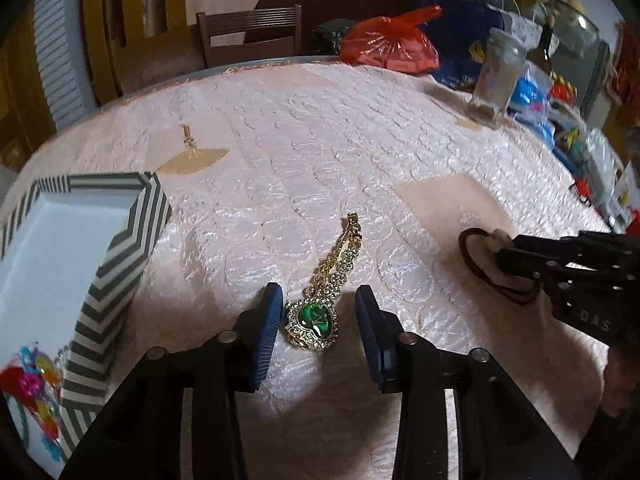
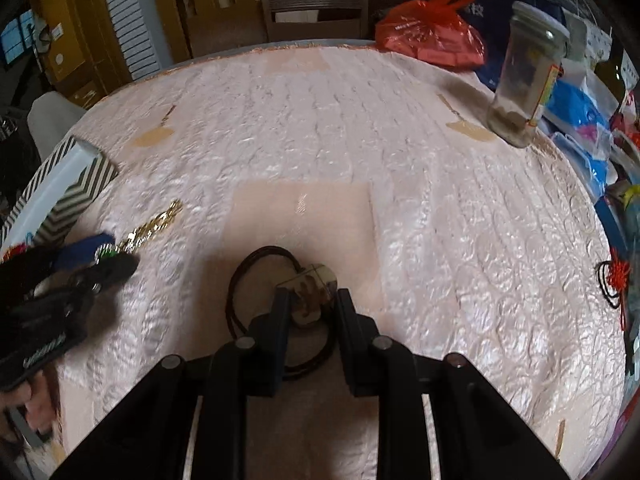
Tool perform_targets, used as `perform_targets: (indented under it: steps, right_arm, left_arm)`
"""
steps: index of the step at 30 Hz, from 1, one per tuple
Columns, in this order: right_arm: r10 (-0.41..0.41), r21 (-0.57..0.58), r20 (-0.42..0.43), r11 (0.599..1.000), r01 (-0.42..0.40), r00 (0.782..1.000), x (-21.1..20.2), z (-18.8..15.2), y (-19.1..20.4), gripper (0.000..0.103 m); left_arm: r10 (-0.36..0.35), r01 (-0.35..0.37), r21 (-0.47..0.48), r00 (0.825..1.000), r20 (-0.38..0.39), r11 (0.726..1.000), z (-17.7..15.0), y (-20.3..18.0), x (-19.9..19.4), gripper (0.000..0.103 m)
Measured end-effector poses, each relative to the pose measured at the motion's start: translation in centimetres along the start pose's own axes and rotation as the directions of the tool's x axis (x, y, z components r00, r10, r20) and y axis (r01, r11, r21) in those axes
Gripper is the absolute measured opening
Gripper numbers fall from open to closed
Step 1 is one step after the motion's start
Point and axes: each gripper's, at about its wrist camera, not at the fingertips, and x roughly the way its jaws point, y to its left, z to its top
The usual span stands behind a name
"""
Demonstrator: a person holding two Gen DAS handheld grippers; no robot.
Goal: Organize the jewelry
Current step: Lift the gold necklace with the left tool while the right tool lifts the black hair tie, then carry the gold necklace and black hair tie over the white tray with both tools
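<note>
A gold watch with a green heart face (image 1: 314, 320) lies on the pink tablecloth. My left gripper (image 1: 319, 298) is open, its blue pads either side of the green face without touching it. A brown cord necklace with a pale pendant (image 2: 310, 292) lies to the right. My right gripper (image 2: 313, 300) is open around the pendant; it also shows in the left wrist view (image 1: 508, 254). The watch (image 2: 154, 224) and left gripper (image 2: 104, 256) show at the left of the right wrist view. A striped box (image 1: 116, 248) stands at the left.
Colourful beads (image 1: 32, 384) lie in the box. A glass jar (image 2: 528, 76), a red plastic bag (image 2: 432, 28) and blue packets (image 2: 576, 116) crowd the table's far right. A dark chair (image 1: 252, 30) stands behind the table. A red tassel (image 2: 616, 276) lies at the right edge.
</note>
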Motion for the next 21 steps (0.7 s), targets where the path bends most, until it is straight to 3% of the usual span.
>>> perform_targets:
  steps: [1, 6, 12, 21]
  right_arm:
    - [-0.005, -0.012, 0.006, 1.000, 0.005, 1.000, -0.1, -0.2, 0.1, 0.023]
    - [0.007, -0.032, 0.023, 0.999, -0.006, 1.000, -0.3, -0.6, 0.1, 0.023]
    - [0.039, 0.010, 0.033, 0.999, -0.039, 0.999, -0.5, -0.5, -0.5, 0.023]
    - [0.037, 0.053, 0.117, 0.998, -0.043, 0.993, -2.8, -0.1, -1.0, 0.023]
  left_arm:
    - [0.016, -0.016, 0.025, 1.000, 0.000, 1.000, 0.0, -0.3, 0.0, 0.038]
    - [0.002, -0.002, 0.039, 1.000, 0.000, 0.999, -0.2, -0.1, -0.4, 0.037]
    - [-0.044, 0.042, 0.028, 0.996, 0.071, 0.999, 0.1, -0.6, -3.0, 0.037]
    - [-0.080, 0.079, 0.014, 0.990, 0.114, 0.997, 0.7, -1.1, -4.7, 0.037]
